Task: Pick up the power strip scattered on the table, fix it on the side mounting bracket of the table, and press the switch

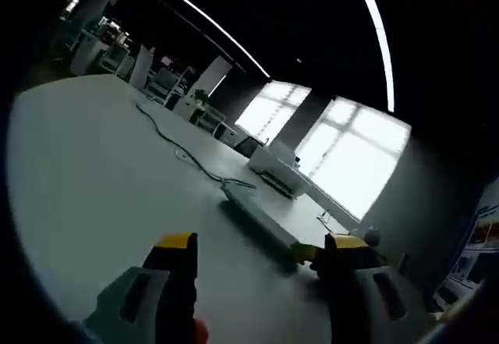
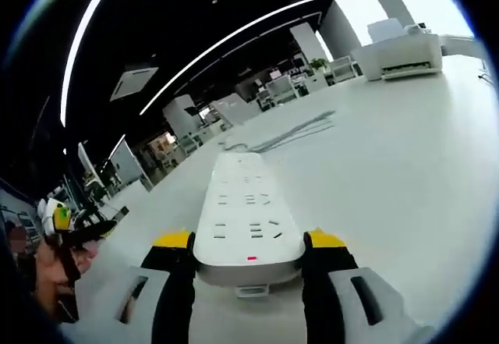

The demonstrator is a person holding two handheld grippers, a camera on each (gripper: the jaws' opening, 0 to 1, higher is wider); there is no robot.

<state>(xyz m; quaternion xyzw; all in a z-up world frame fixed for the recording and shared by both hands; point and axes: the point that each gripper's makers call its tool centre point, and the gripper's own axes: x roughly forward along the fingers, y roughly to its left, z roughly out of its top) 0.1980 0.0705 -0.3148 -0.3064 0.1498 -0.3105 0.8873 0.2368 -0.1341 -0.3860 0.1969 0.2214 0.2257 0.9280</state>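
Dim office, white table (image 1: 93, 180). Right gripper (image 2: 249, 242) clamps the strip's (image 2: 245, 219) near end; left gripper (image 1: 257, 242) hangs wide, empty. Trailing cable (image 1: 168, 137) could snag, twisting the strip loose.

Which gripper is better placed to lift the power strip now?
The right gripper: its jaws already flank the near end of the white power strip. The left gripper is open, with the strip lying farther ahead.

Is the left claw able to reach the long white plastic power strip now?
Probably yes: the left claw is open and the long white plastic power strip lies just ahead on the white table, nothing between.
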